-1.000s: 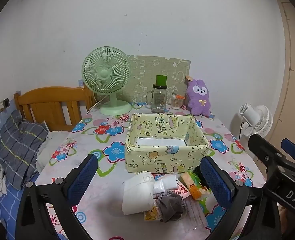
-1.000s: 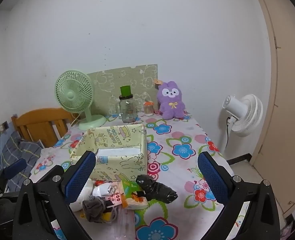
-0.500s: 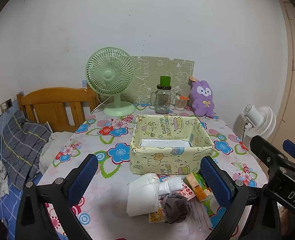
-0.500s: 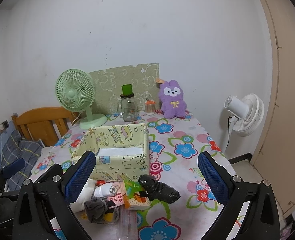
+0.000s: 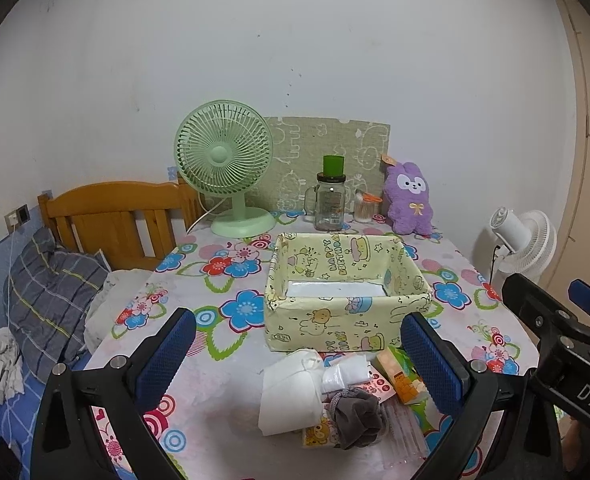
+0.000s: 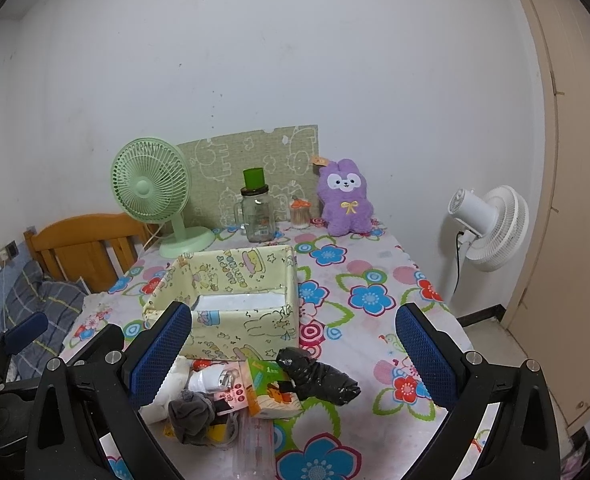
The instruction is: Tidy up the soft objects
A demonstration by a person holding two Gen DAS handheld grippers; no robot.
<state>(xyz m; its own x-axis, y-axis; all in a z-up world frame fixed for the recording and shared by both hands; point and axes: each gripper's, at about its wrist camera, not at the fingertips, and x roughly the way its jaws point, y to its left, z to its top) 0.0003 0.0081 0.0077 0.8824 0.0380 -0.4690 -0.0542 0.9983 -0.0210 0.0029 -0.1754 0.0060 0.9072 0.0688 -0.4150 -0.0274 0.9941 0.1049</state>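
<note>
A yellow cartoon-print box (image 5: 347, 312) stands open mid-table; it also shows in the right wrist view (image 6: 231, 312). In front of it lies a pile: a white folded cloth (image 5: 291, 392), a grey sock (image 5: 355, 408), a small white bag (image 5: 345, 372), an orange-green packet (image 5: 401, 376) and, in the right wrist view, a black crumpled bag (image 6: 319, 376). My left gripper (image 5: 299, 356) is open and empty above the pile. My right gripper (image 6: 291, 352) is open and empty, also above the pile; its body shows in the left wrist view (image 5: 555, 340).
At the table's back stand a green fan (image 5: 227, 168), a glass jar with a green lid (image 5: 330, 200), a purple plush rabbit (image 5: 409, 200) and a small jar (image 5: 365, 208). A wooden bed head (image 5: 111, 216) and pillow are left; a white floor fan (image 6: 487, 224) is right.
Both grippers have drifted slightly left and forward, so the box and pile sit a little further right in the left view. Nothing was grasped or moved.
</note>
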